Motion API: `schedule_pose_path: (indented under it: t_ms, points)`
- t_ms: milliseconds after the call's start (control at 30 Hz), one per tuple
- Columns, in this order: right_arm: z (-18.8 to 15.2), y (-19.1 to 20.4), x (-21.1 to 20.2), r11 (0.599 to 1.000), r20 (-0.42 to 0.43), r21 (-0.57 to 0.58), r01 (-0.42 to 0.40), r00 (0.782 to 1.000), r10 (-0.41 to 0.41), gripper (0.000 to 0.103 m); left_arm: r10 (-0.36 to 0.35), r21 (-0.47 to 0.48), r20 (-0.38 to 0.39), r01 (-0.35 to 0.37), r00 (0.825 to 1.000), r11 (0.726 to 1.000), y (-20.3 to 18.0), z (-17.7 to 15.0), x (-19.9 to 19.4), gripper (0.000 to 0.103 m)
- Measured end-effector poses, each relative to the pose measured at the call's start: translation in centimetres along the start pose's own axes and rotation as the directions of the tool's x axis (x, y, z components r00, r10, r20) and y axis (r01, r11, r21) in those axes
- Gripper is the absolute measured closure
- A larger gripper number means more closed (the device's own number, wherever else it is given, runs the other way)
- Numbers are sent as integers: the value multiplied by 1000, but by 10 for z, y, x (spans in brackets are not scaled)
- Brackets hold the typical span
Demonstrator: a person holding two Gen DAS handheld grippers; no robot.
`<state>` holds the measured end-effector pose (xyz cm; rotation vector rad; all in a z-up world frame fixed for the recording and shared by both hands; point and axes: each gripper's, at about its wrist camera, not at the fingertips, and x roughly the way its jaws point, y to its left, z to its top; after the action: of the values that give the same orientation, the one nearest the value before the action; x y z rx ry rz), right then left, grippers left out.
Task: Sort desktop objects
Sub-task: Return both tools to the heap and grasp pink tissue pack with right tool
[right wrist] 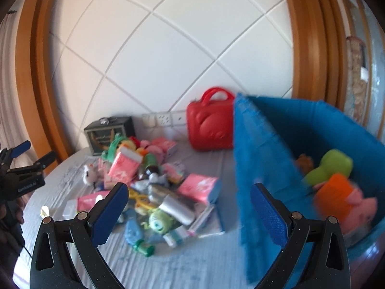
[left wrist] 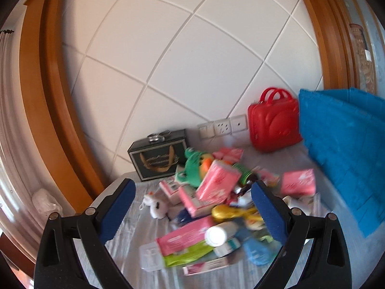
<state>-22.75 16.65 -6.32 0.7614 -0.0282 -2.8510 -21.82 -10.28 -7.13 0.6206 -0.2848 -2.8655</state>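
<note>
A pile of small objects lies on the grey table cloth (left wrist: pixel 134 228): pink tissue packs (left wrist: pixel 217 185), a white bottle (left wrist: pixel 220 233), a white plush (left wrist: pixel 156 203), a green plush (left wrist: pixel 192 166). My left gripper (left wrist: pixel 193 208) is open and empty above the pile. My right gripper (right wrist: pixel 189 208) is open and empty over the pile's right side, where a pink pack (right wrist: pixel 199 187), a white bottle (right wrist: pixel 176 208) and a green one-eyed plush (right wrist: pixel 160 221) lie. A blue fabric bin (right wrist: pixel 262 144) at the right holds plush toys (right wrist: pixel 329 166). The left gripper shows at the far left (right wrist: pixel 28 154).
A red plastic case (right wrist: pixel 209 127) and a dark box (right wrist: pixel 108 134) stand against the white tiled wall, with wall sockets (right wrist: pixel 166 118) between them. The blue bin (left wrist: pixel 341 149) fills the right of the left wrist view. Wooden frames flank the wall.
</note>
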Motion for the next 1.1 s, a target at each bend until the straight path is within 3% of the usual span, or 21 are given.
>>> schedule_pose_path:
  t_ms: [167,300,367,433,633,700,867,967,1033,1100]
  points:
    - [-16,28,35,999,-73,-30,-38,997,35,1,7,23,-59,-6,998,1000,28,-26,26,5]
    - [-8,34,60,996,-93,-63,-66,994,60,1,24,-1,-113,-24,993,1000,38,-40,46,5]
    - [-2,32,73,996,-91,-60,-73,994,67,1,-13,-21,-135,10,991,1000,40,-44,60,5]
    - [2,28,90,994,-92,-63,-84,993,78,1,-5,-7,-130,4,992,1000,37,-47,68,5]
    - [0,15,162,992,-201,-106,-73,978,50,1,-62,8,-184,64,981,998,26,-66,108,5]
    - [-1,14,193,986,-268,-142,-84,962,43,1,-92,-9,-215,92,972,996,24,-74,122,5]
    - [-5,22,265,926,-394,-372,-64,914,-95,1,-137,-9,-267,140,954,990,14,-91,152,5]
    - [-12,19,311,883,-488,-466,-62,850,-199,1,-196,-13,-291,202,936,979,7,-101,166,5]
    - [-23,18,340,840,-547,-537,-81,791,-273,1,-244,-14,-306,252,920,968,3,-106,172,5]
    - [-30,19,357,788,-551,-610,-83,759,-347,1,-284,-9,-319,297,904,955,-1,-110,176,5]
